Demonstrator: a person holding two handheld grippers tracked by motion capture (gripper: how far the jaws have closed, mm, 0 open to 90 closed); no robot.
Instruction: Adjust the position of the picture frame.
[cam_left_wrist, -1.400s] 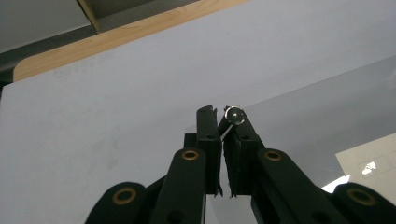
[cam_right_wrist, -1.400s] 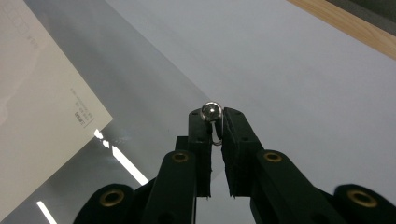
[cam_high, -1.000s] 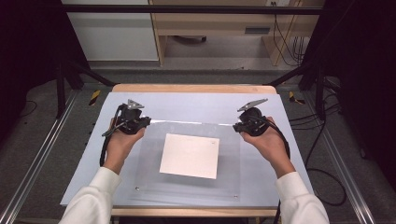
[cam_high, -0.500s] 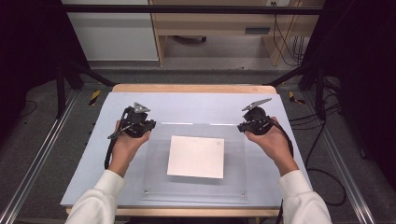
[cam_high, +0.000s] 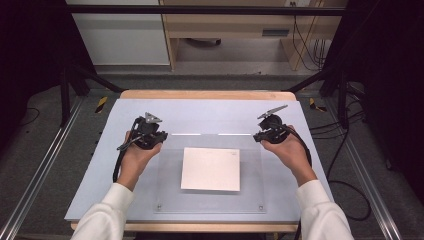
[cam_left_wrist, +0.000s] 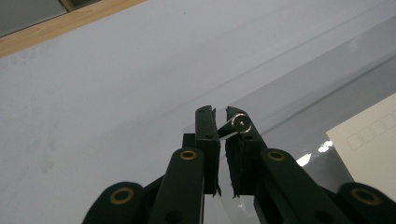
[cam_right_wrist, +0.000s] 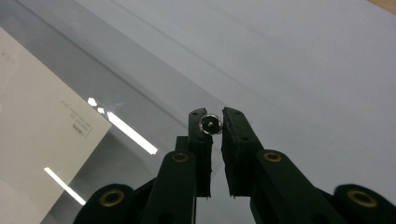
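A clear plastic sheet (cam_high: 250, 192) lies over the pale blue mat (cam_high: 200, 115), with a white paper (cam_high: 210, 169) at its middle. My left gripper (cam_high: 150, 134) is shut on the sheet's far left corner and my right gripper (cam_high: 265, 134) on its far right corner. In the left gripper view the jaws (cam_left_wrist: 220, 112) pinch the sheet (cam_left_wrist: 303, 107) beside a small metal stud (cam_left_wrist: 242, 123), and the paper (cam_left_wrist: 373, 154) shows at the right. In the right gripper view the jaws (cam_right_wrist: 215, 113) close around another stud (cam_right_wrist: 210, 124), with the paper (cam_right_wrist: 42, 140) at the left.
The mat covers a wooden table whose far edge (cam_high: 200, 94) shows as a light strip. Black frame posts (cam_high: 75, 80) stand at both sides. Cables (cam_high: 350, 150) trail on the grey floor at the right, and a cabinet (cam_high: 120, 35) stands beyond the table.
Both grippers shifted to the right with the sheet, and the paper moved with it. The sheet's far edge has since sunk slightly toward the mat.
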